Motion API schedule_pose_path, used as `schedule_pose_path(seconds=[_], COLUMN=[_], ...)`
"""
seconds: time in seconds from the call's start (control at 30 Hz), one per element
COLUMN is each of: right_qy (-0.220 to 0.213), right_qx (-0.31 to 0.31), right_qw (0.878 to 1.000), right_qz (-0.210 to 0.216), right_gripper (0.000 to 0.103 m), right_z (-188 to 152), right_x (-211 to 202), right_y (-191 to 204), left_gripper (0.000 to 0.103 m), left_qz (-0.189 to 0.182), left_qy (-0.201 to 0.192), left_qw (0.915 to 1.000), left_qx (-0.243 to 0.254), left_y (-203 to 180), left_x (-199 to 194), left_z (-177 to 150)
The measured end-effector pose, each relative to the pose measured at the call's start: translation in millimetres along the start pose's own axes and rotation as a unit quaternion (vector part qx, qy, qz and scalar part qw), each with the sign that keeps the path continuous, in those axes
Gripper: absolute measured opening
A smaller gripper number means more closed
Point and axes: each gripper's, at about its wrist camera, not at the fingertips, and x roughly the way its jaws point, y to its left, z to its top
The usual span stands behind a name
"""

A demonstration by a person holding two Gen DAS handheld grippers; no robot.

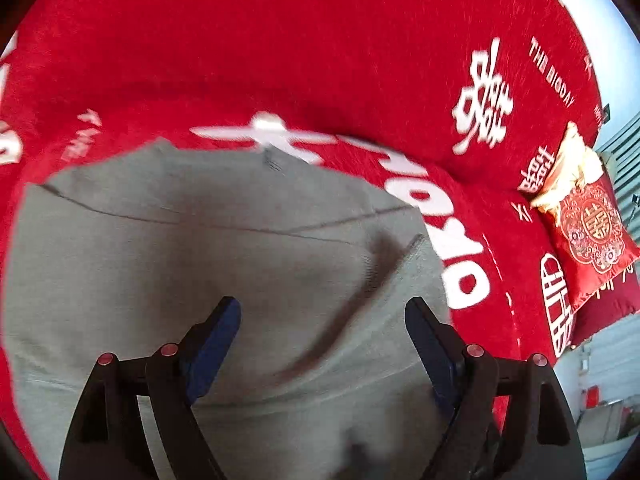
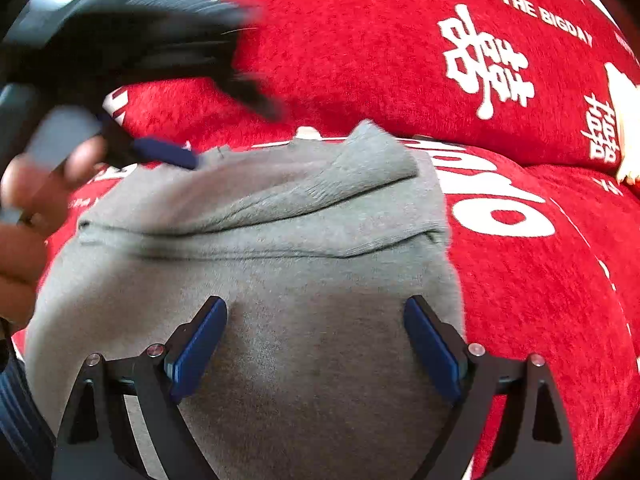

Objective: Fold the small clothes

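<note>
A grey knit garment (image 1: 200,264) lies partly folded on a red sofa cover (image 1: 280,40); it also shows in the right wrist view (image 2: 280,280), with a fold ridge across its far part. My left gripper (image 1: 322,312) is open and empty, just above the grey cloth. My right gripper (image 2: 316,312) is open and empty over the near part of the garment. In the right wrist view the left gripper (image 2: 160,152) appears blurred at the upper left, held in a hand (image 2: 24,208), with its blue fingertip by the garment's far left edge.
The red sofa cover (image 2: 520,280) carries white characters and lettering. A red embroidered cushion (image 1: 592,240) with a cream frill lies at the right end of the sofa. A pale wall and floor show beyond the sofa's right edge.
</note>
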Motion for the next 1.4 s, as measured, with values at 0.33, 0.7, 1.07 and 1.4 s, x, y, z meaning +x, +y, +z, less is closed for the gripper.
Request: schedule_pose_path(seconds=[0.33, 0.7, 1.07, 1.4], right_qy=[0.003, 0.136, 0.082, 0.129], right_qx=[-0.006, -0.008, 0.084, -0.001], right_qw=[0.999, 0.989, 0.987, 0.988], right_qz=[0.04, -0.048, -0.11, -0.088], right_gripper=[0.092, 0.092, 0.092, 0.092], right_z=[94.7, 93.1, 107.9, 85.3], right_x=[32.1, 103.7, 19.9, 77.7], right_y=[51.0, 48.8, -38.2, 20.3], left_gripper=[0.085, 0.085, 0.085, 0.085], left_qz=[0.166, 0.203, 0.187, 0.217], left_qy=[-0.043, -0.036, -0.051, -0.042], left_qw=[0.9824, 0.9781, 0.9811, 0.9748], left_qx=[-0.074, -0.027, -0.006, 0.027], left_y=[111.4, 127.4, 112.9, 110.1], left_x=[-21.0, -12.1, -24.4, -9.3], left_z=[-29.6, -57.6, -52.0, -65.3])
